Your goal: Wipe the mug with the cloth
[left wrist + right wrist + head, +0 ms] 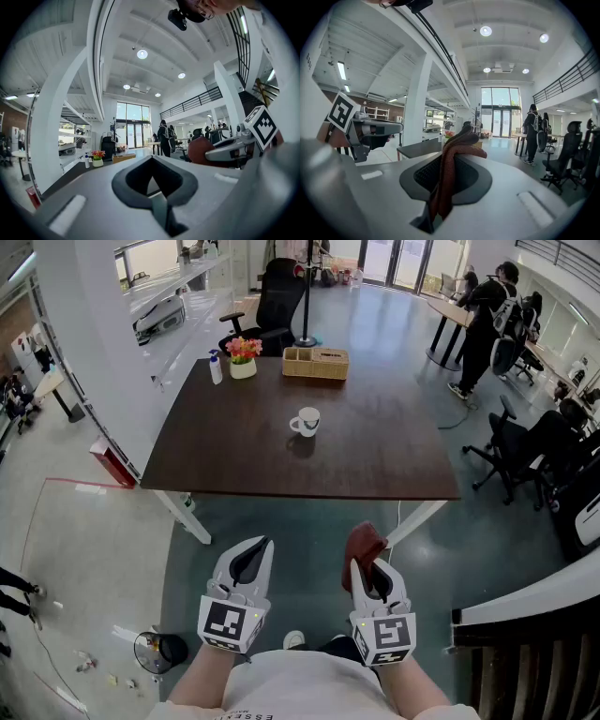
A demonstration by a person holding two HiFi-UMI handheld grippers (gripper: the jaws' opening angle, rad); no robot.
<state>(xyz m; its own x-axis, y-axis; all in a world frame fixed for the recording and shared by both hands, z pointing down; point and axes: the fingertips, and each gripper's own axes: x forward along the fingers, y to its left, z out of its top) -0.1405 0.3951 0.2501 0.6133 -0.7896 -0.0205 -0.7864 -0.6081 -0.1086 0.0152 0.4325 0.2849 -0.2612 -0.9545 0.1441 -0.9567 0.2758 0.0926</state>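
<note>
Rust-red cloth (363,542) is pinched in the right gripper (370,568), lower centre of head view, jaws clamped on it, fold standing above the tips. Left gripper (258,551) is beside it, jaws together, nothing held. White mug (306,422) stands upright mid-frame on a dark table (375,470), well apart from both. Judgement: cloth secured, wiping not begun. Approach, steadying the mug and the wipe all remain.

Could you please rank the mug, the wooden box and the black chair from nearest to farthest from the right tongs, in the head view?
1. The mug, at mid-table.
2. The wooden box, at the table's far edge.
3. The black chair, beyond the table.
</note>
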